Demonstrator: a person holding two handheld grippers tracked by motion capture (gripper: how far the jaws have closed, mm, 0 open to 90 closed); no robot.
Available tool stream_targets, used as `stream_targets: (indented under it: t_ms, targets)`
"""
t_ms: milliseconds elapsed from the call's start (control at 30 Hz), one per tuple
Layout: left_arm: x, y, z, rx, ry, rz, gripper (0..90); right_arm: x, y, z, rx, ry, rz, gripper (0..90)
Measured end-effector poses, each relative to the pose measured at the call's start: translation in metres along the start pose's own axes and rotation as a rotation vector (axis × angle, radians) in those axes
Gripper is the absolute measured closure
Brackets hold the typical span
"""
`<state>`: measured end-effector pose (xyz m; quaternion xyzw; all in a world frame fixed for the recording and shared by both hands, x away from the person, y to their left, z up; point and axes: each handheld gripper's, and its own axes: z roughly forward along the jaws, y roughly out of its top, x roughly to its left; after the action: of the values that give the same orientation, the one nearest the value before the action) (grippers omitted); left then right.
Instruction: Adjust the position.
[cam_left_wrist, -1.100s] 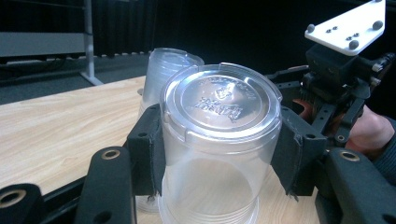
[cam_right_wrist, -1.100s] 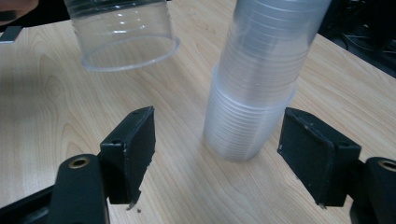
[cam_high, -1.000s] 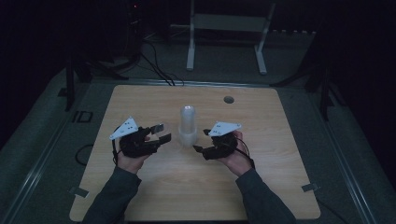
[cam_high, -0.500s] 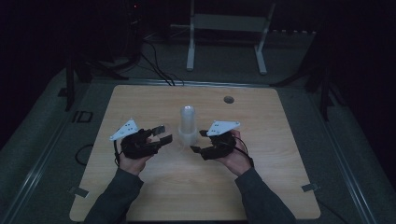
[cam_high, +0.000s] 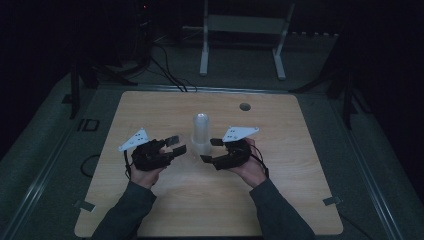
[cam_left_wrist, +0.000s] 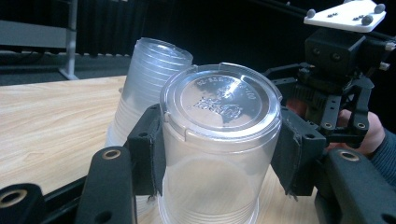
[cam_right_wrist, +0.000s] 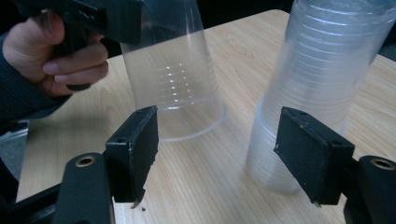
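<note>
A clear plastic cup, upside down, stands on the table with my left gripper shut on its sides near the base. Just behind it rises a stack of clear cups, also upside down. In the high view the stack stands at the table's middle, with my left gripper to its left and my right gripper to its right. My right gripper is open; its jaws have just been opening and nothing is between them. The stack is ahead of its right jaw, and the held cup ahead of its left.
The wooden table has a small round hole at the back right. A white metal stand and cables lie on the floor beyond the table. The person's left hand is close to the held cup.
My right gripper has edged a little to the left, toward the stack. The left gripper and its cup have stayed put.
</note>
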<state>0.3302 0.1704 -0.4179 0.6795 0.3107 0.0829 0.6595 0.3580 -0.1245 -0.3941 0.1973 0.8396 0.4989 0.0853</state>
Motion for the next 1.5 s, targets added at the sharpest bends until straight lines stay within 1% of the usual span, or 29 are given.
stream_targets:
  t_ms: [167, 300, 567, 733, 800, 833, 1067, 1200, 1500]
  targets:
    - [0.000, -0.001, 0.001, -0.009, -0.006, -0.010, 43.3, 0.001, 0.001, 0.003, -0.029, 0.028, 0.019, 29.0]
    - [0.000, -0.001, 0.001, -0.017, -0.013, -0.018, 43.3, 0.001, 0.001, 0.004, -0.047, 0.041, 0.033, 29.1]
    - [0.000, 0.000, 0.000, -0.036, -0.033, -0.036, 43.3, 0.004, 0.001, 0.010, -0.069, 0.060, 0.045, 29.1]
    - [0.000, 0.000, 0.000, -0.038, -0.038, -0.041, 43.3, 0.003, 0.000, 0.012, -0.099, 0.083, 0.073, 29.1]
    - [0.000, 0.000, 0.000, -0.039, -0.040, -0.043, 43.3, 0.003, 0.000, 0.012, -0.102, 0.084, 0.075, 29.2]
    - [0.000, 0.000, 0.000, -0.042, -0.044, -0.048, 43.3, 0.002, 0.000, 0.012, -0.123, 0.091, 0.085, 29.1]
    - [0.000, 0.000, 0.000, -0.046, -0.054, -0.054, 43.3, 0.002, -0.002, 0.013, -0.159, 0.099, 0.087, 27.9]
    - [0.000, 0.000, 0.001, -0.051, -0.060, -0.058, 43.3, 0.002, -0.003, 0.015, -0.180, 0.121, 0.103, 27.9]
    - [0.000, 0.000, 0.000, -0.062, -0.070, -0.070, 43.3, 0.005, -0.003, 0.019, -0.199, 0.134, 0.103, 25.3]
